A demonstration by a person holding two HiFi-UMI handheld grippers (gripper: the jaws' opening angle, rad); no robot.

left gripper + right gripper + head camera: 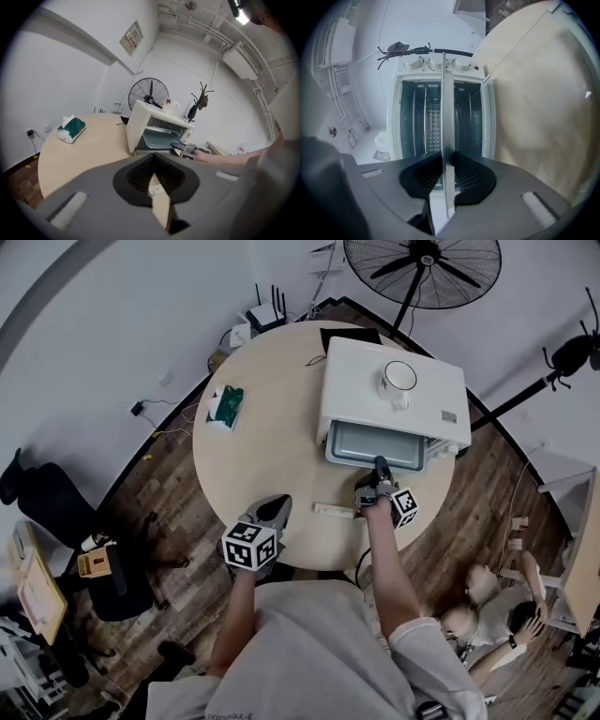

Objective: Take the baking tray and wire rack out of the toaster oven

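The white toaster oven (375, 371) stands open at the far right of the round table (262, 456). The grey baking tray (375, 443) sticks partly out of its mouth. My right gripper (380, 472) is shut on the tray's front lip. In the right gripper view the tray (446, 117) runs edge-on between the pads (461, 176), with the oven cavity (412, 122) behind it. I cannot make out the wire rack for sure. My left gripper (277, 512) hovers over the table's near edge, shut and empty. From the left gripper view (153, 176) the oven (140, 119) and tray (157, 139) lie ahead.
A white cup (399, 379) sits on top of the oven. A green tissue pack (225, 405) lies at the table's left. A small white strip (333, 511) lies near the front edge. A standing fan (422, 268) is behind the table. People sit at the lower right (487, 606).
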